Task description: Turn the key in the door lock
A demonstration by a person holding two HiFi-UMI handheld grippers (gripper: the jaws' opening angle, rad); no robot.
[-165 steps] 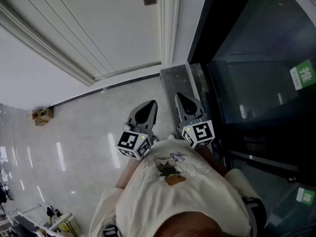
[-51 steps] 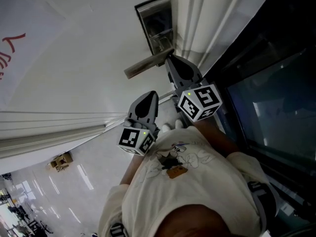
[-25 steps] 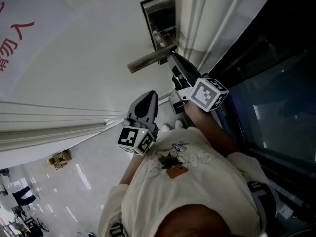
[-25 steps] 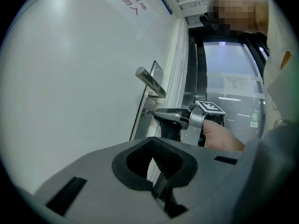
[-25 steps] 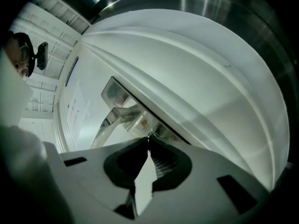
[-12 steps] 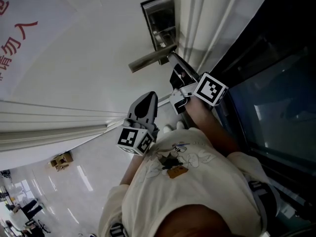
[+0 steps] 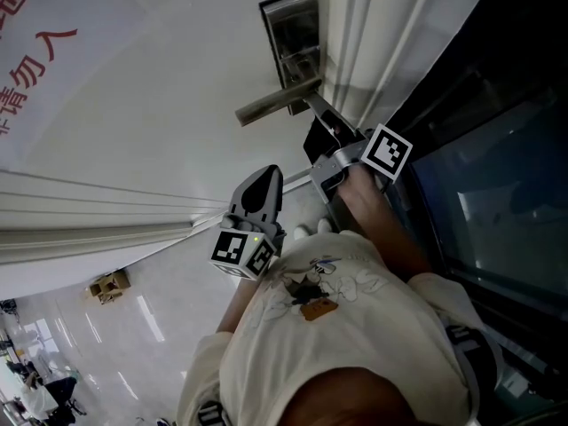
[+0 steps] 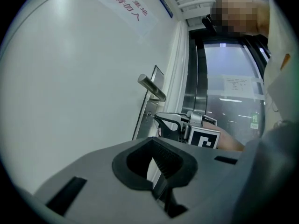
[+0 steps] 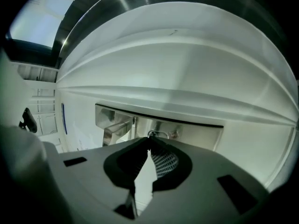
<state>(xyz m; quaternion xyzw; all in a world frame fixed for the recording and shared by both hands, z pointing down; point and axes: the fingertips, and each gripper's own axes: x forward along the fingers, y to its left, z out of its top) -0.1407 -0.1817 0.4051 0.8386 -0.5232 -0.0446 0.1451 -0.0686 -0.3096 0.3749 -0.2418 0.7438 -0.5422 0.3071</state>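
Note:
A steel lock plate (image 7: 291, 34) with a lever handle (image 7: 271, 105) sits on the white door. My right gripper (image 7: 312, 102) reaches up to the plate just below the handle, rolled onto its side, its marker cube (image 7: 386, 152) out to the right. In the right gripper view the jaws (image 9: 149, 141) are shut on the key (image 9: 158, 134), whose ring shows at the tips against the plate (image 9: 191, 132). The left gripper view shows that gripper (image 8: 156, 118) meeting the plate (image 8: 145, 118) under the handle (image 8: 151, 86). My left gripper (image 7: 269, 174) hangs lower, shut and holding nothing.
The white door frame (image 7: 355, 51) runs beside the lock, with a dark glass panel (image 7: 479, 167) to its right. A sign with red characters (image 7: 35, 60) is on the door at the left. Shiny floor tiles (image 7: 133, 318) lie below.
The right gripper has rolled about its own axis at the lock, swinging its marker cube to the right, with its tips still at the key. The left gripper has kept still.

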